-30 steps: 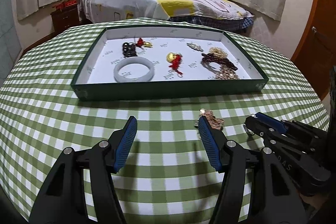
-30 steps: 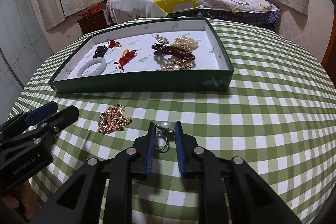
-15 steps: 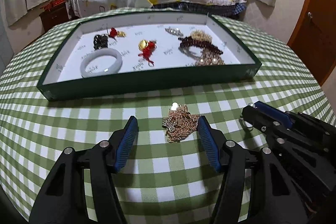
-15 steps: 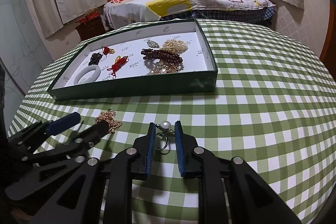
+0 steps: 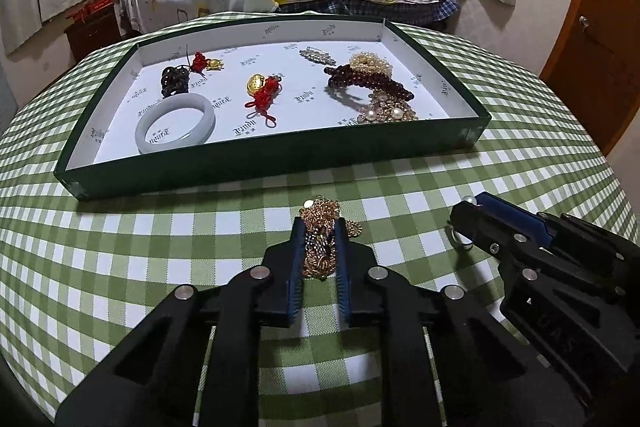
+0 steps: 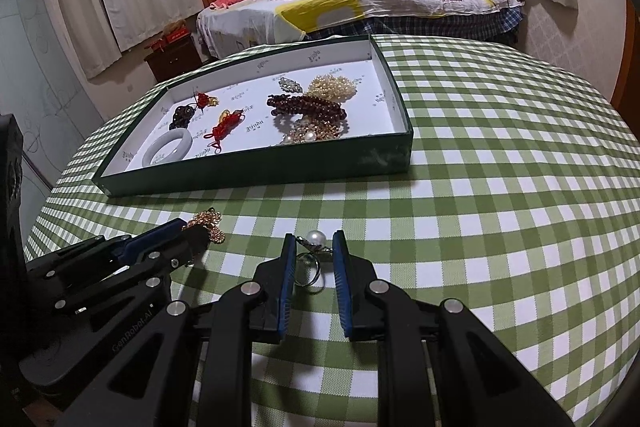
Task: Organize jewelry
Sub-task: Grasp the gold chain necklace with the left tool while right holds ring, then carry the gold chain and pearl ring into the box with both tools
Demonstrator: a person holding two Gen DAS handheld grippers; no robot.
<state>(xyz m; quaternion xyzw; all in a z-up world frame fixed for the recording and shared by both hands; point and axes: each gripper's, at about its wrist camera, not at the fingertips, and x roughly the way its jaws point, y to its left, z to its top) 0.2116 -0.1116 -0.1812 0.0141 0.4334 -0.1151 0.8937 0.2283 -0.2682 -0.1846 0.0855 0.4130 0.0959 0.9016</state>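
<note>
Left hand-held gripper [image 5: 319,245], lower centre of left-wrist view: jaws pinched in on gold chain cluster [image 5: 323,227], which lies on green-checked worktop [image 5: 120,267] just short of green tray [image 5: 256,167]. Clamped low on the heap, probably to gather loose links in one lift.

Right hand-held gripper [image 6: 314,261], lower centre of right-wrist view: nearly shut around pearl ring [image 6: 314,247], pads touching band; ring apparently resting on cloth.

Tray across upper middle already holding jade bangle [image 5: 176,123], red knot charms, dark bead bracelet [image 5: 368,81], pearl pieces. Likely destination for both.

Against half a second back: left jaws then wide, chain loose between them; now closed. Right unchanged.
</note>
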